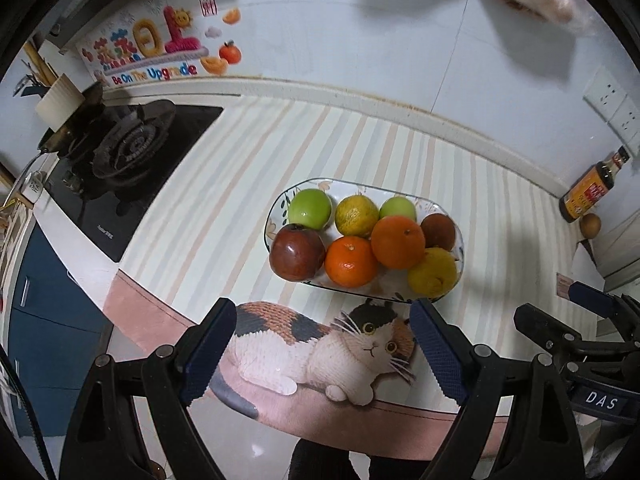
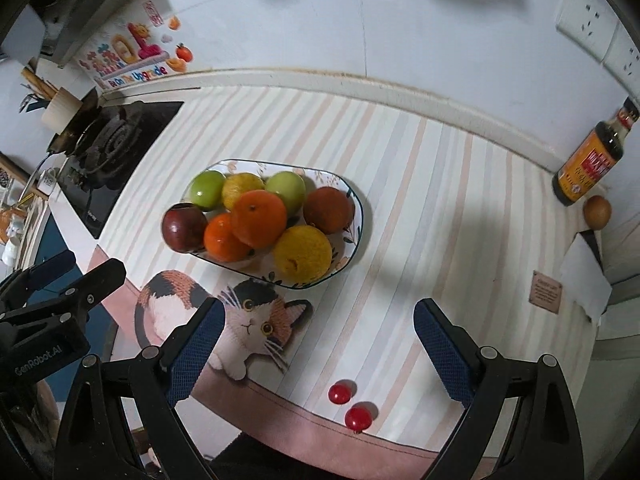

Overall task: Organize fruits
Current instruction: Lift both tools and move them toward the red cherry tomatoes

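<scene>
Left wrist view: the left gripper (image 1: 324, 344) is shown with its fingers spread wide and nothing held between them, poised above the near edge of the striped mat (image 1: 248, 168). Ahead of the fingertips, just beyond the printed cat (image 1: 320, 348), the oval plate (image 1: 276, 208) is seen loaded with fruit: two green apples (image 1: 310, 208), a dark red apple (image 1: 297, 252), two oranges (image 1: 397, 242), a mottled yellow-green citrus (image 1: 356, 216), a yellow fruit (image 1: 432, 272) and a brownish fruit (image 1: 438, 232). The larger orange is stacked on its neighbours. The right gripper (image 1: 580, 320) is visible past the right finger.

Right wrist view: the right gripper (image 2: 316, 344) is likewise shown with fingers spread apart and empty. The plate lies ahead and beyond the left finger. Two small red fruits (image 2: 340, 394), possibly cherry tomatoes, are seen lying loose on the mat between the fingers, close below the fingertips and well apart from the plate. A sauce bottle (image 2: 588, 160) and a small brown round object (image 2: 597, 211), perhaps an egg, stand far ahead of the right finger near the wall.

Progress, as judged: most of the fruit appears already gathered on the plate. The two red fruits are probably what is left, and the right gripper is the better placed to collect them. Being small and round, they may roll when pinched.
</scene>
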Tool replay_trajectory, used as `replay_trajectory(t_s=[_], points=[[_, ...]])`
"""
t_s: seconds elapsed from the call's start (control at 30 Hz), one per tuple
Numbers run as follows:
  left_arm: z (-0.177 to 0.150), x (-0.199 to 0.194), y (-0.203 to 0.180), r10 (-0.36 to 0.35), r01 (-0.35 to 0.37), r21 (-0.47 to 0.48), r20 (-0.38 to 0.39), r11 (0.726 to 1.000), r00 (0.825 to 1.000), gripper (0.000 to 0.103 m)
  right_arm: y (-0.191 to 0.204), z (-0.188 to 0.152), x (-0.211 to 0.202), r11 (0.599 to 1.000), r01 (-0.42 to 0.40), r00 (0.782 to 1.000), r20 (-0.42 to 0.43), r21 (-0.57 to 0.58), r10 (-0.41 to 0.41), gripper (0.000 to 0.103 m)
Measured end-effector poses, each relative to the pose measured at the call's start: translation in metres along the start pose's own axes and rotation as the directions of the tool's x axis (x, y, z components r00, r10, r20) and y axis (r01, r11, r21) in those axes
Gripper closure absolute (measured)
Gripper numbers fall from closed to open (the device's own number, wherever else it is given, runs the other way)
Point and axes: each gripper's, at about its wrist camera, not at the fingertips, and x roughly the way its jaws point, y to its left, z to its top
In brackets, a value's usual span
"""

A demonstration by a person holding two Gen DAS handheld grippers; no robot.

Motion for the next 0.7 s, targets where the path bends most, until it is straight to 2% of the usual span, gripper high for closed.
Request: replay_trajectory(t_s=[0.6,0.7], points=[[-0.031,-0.09,0.001,-0.05,0.053,-0.017,0.119,0.998,0.992,0.014,0.016,-0.04,-0.107,0.998,-0.015,0.991,0.134,-0.056,0.023,0.006],[-0.036,-0.1,0.001,-0.035,0.037,-0.014,0.143,0.999,0.989,0.014,0.017,-0.043,-0.122,0.998,0.002,0.986,0.164,-0.06,0.007,0.006]])
